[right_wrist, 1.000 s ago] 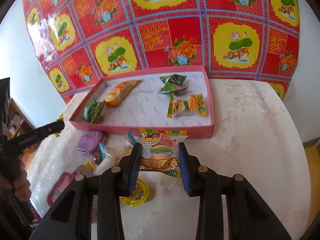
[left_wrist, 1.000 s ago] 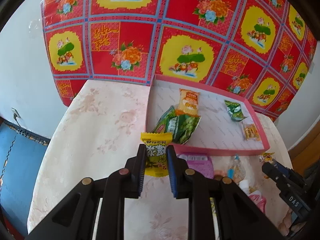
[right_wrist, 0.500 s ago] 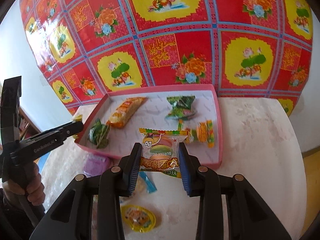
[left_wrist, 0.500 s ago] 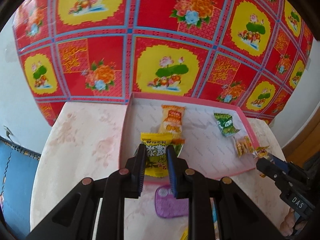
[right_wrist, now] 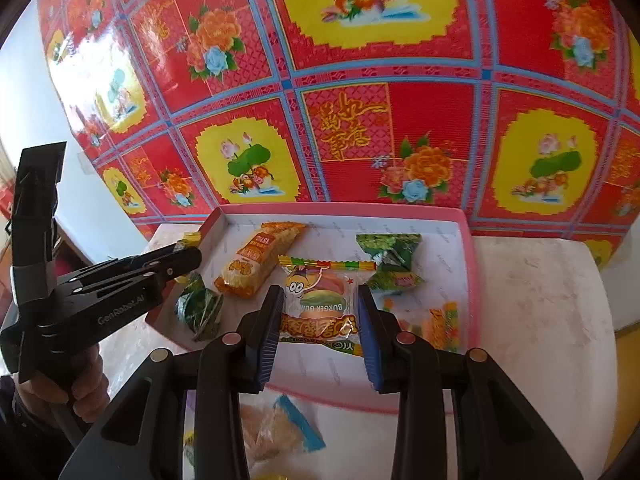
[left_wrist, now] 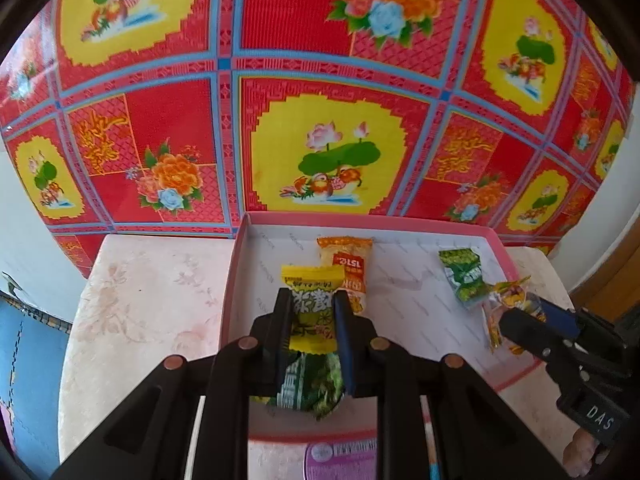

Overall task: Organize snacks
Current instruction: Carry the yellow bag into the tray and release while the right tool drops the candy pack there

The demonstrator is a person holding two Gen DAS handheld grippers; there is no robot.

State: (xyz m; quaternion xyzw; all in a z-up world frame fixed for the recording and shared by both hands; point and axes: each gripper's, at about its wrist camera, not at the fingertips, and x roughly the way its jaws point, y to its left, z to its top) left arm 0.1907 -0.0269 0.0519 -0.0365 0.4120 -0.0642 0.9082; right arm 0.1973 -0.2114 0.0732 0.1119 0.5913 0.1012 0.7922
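Note:
My left gripper [left_wrist: 311,300] is shut on a yellow and green snack packet [left_wrist: 313,286], held over the left half of the pink tray [left_wrist: 235,276]. My right gripper [right_wrist: 320,294] is shut on a burger gummy packet [right_wrist: 320,320] above the tray's [right_wrist: 469,264] front middle. In the tray lie an orange packet [right_wrist: 256,264], a green packet [right_wrist: 392,260], a dark green packet [right_wrist: 200,308] and a striped candy packet [right_wrist: 444,320]. The left gripper [right_wrist: 184,256] also shows at the left of the right wrist view, and the right gripper [left_wrist: 532,326] at the right of the left wrist view.
The tray sits at the back of a pale floral table [left_wrist: 152,300], against a red and yellow patterned wall cloth [left_wrist: 320,120]. Loose snacks [right_wrist: 280,428] and a purple packet [left_wrist: 340,454] lie on the table in front of the tray. A person's hand [right_wrist: 84,384] grips the left handle.
Both grippers have moved forward with their packets, from over the loose snacks in front of the tray to above the tray itself. Neither grip has altered.

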